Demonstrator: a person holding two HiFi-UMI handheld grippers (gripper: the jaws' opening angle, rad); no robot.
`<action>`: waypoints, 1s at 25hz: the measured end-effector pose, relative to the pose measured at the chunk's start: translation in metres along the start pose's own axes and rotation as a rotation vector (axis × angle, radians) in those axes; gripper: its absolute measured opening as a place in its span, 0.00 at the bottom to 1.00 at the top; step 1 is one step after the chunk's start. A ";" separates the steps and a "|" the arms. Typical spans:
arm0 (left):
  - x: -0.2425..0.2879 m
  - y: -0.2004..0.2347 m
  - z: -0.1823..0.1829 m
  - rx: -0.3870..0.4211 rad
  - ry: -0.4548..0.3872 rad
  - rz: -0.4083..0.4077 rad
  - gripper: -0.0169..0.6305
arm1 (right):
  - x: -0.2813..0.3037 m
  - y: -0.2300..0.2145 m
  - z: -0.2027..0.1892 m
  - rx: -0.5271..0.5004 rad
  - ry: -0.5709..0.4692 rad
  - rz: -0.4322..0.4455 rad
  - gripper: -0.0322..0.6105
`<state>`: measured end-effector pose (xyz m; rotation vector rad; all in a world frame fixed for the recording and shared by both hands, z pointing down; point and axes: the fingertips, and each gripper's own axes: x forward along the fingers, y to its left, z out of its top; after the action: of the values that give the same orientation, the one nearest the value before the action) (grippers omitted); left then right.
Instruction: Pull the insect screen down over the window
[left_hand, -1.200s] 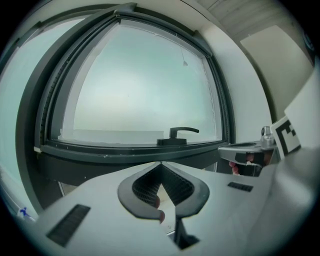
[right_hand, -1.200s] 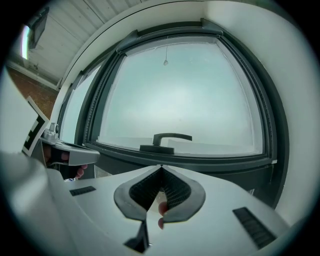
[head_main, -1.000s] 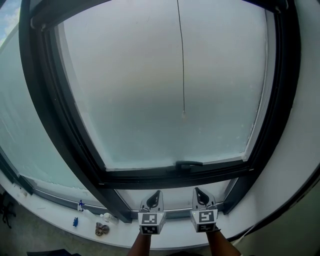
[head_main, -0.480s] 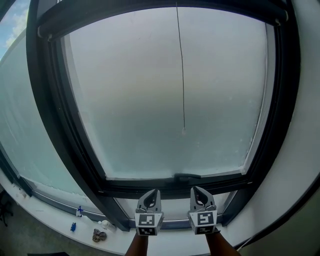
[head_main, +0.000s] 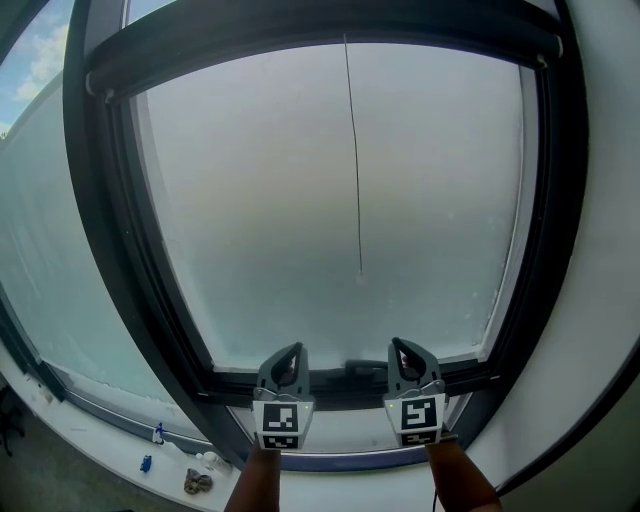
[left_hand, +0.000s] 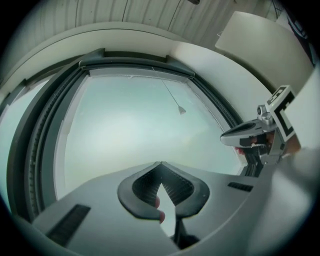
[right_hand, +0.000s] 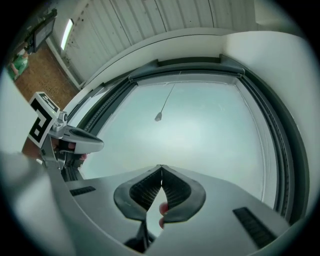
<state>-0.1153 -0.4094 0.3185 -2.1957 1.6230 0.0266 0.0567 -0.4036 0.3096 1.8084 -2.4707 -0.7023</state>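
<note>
Pinching shut on nothing, the left gripper and right gripper press ribbed grey pads together. Each carries a cube with black-and-white square markers and no readable words. Beyond the smooth frosted pane, a thin pull cord hangs from the insect screen housing, a dark bar along the window's top.

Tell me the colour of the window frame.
The window frame is dark grey, almost black; head view shows it best.

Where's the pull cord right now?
Head view, centre: the cord hangs from the top of the window frame, its end above and between the left gripper and right gripper, touching neither.
</note>
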 end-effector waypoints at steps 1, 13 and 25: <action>0.003 0.004 0.009 0.015 -0.012 0.005 0.03 | 0.003 -0.004 0.009 -0.012 -0.012 -0.003 0.06; 0.017 0.030 0.111 0.241 -0.145 0.056 0.03 | 0.024 -0.035 0.115 -0.293 -0.174 -0.052 0.06; 0.039 0.052 0.190 0.547 -0.158 0.131 0.03 | 0.040 -0.047 0.196 -0.631 -0.229 -0.094 0.06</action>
<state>-0.1078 -0.3941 0.1183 -1.6308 1.4686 -0.1808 0.0355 -0.3817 0.1066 1.6567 -1.9327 -1.5527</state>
